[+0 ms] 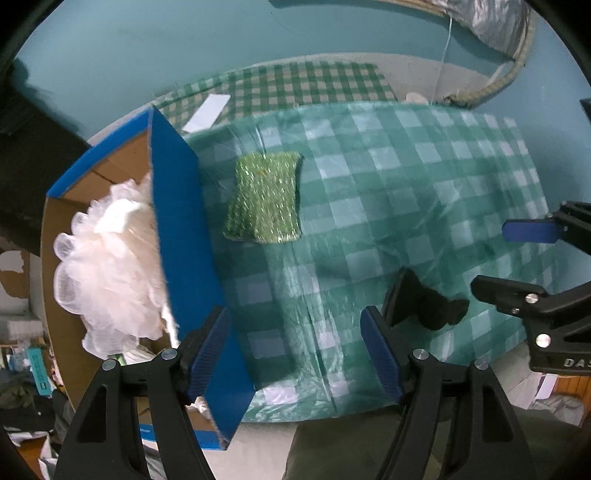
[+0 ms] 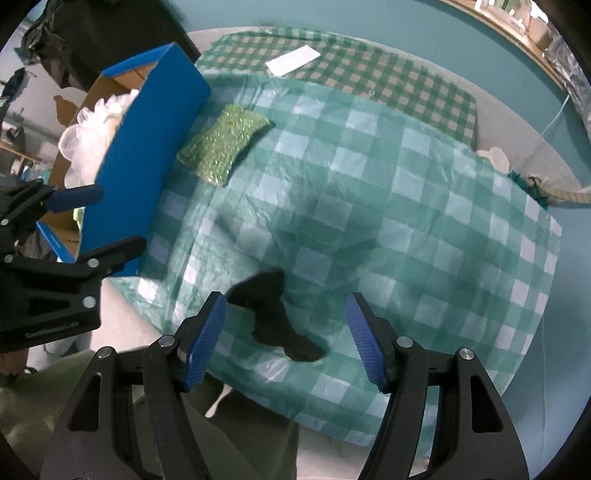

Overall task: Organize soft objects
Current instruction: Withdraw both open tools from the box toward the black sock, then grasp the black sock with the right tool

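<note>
A green glittery sponge lies on the checked tablecloth beside the blue cardboard box; it also shows in the right wrist view. A white mesh pouf sits inside the box, also seen from the right. A black sock lies near the table's front edge, also in the left wrist view. My left gripper is open and empty, over the box's wall and the cloth. My right gripper is open, just above the sock.
A white card lies on the far checked cloth. A rope and silver sheet are at the back right. Clutter lies on the floor at left. The box stands at the table's left edge.
</note>
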